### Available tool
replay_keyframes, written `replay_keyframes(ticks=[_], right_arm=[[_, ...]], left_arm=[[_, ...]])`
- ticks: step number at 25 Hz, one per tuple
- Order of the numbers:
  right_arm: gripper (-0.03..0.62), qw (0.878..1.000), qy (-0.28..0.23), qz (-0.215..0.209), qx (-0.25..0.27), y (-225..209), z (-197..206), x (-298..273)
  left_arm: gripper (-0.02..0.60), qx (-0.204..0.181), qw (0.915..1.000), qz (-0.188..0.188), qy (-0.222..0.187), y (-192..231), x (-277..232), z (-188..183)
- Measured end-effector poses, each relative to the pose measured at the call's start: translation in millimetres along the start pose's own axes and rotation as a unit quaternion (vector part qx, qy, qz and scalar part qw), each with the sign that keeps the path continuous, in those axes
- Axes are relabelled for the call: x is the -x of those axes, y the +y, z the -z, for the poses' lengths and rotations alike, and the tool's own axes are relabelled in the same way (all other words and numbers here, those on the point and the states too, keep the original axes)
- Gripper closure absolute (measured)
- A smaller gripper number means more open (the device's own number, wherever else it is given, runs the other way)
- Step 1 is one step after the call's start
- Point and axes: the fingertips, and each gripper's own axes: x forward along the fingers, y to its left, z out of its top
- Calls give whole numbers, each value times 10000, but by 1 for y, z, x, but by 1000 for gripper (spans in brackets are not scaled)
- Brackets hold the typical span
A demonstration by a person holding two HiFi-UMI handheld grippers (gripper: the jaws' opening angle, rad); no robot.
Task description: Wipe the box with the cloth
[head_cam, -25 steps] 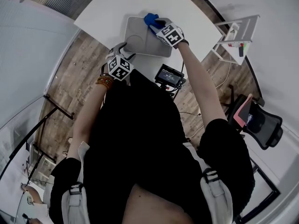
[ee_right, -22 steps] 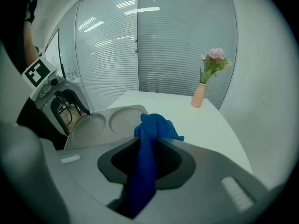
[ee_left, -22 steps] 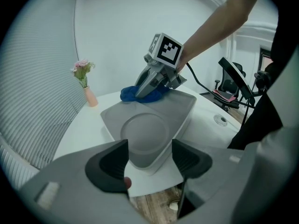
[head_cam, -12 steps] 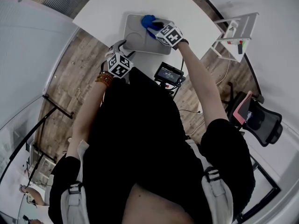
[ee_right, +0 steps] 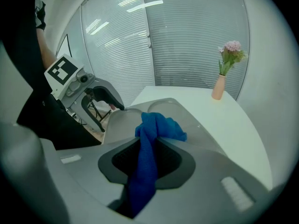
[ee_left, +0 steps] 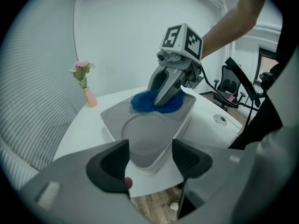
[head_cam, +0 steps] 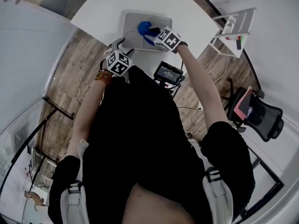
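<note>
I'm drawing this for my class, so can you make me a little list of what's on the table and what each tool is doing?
surface: white table
box: grey, lying on the table, with shallow round dips in its top
cloth: blue, bunched up, resting on the box's top
right tool: jaws have just been closing and are shut on the cloth
left tool: jaws clasp the box's near corner
extra: vase with pink flowers, on the table, apart from the box
</note>
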Motion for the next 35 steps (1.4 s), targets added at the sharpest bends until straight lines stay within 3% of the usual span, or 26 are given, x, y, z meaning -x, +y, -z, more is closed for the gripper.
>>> replay_keyframes(ticks=[21,23,27,30,32,33,35], right_arm=[[488,9978,59,-638,146,81,14,8],[489,9953,56,-949,162,91,14,8],[490,9808,255,-1802,700,121,9,6],[488,9661,-117,-2568,227,129,-10,24],[487,9564,-578,-2859,-151,119,-28,44],[487,9554,-876,-2803,-323,108,-38,52],[486,9593,-1556,-2253,-689,69,-53,64]], left_arm=[[190,-10,10000,-40,-39,0,2,0],[190,-5,10000,-32,-35,0,3,-1],[192,-40,10000,19,16,0,3,-2],[195,-295,9994,135,74,-5,3,-1],[195,-418,9987,293,3,-10,6,-1],[195,-385,9986,339,-91,-11,8,-2],[195,-206,9991,248,-259,-7,14,-1]])
